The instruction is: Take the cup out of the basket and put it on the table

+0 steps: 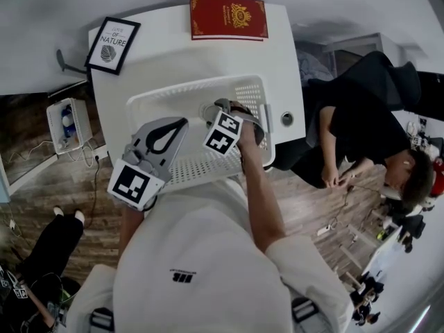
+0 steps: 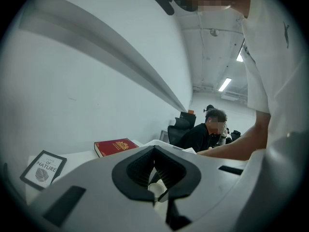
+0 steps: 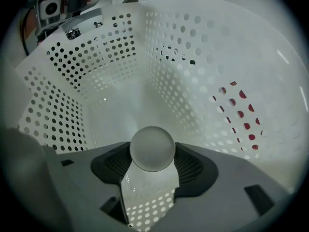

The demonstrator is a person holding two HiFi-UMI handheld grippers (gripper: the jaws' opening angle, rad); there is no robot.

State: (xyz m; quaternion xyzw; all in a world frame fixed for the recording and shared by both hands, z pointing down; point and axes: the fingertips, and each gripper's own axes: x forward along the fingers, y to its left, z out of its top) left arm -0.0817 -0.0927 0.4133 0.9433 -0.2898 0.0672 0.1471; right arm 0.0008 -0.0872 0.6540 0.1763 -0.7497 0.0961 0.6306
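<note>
my right tongs (image 3: 151, 164) point down inside the basket (image 1: 157, 100), spread wide, with the clear cup (image 3: 152, 146) between them, deep in the basket. my left tongs (image 1: 182, 122) hang over the basket's near left corner, pressed together, pinching nothing.

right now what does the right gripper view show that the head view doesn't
Only the right gripper view: the cup between the right gripper's open jaws, inside the basket. Only the head view: the table, a framed print, the shut left gripper and a seated person. Both: the perforated white basket; red through its holes in the gripper view is probably the head view's red book.
</note>
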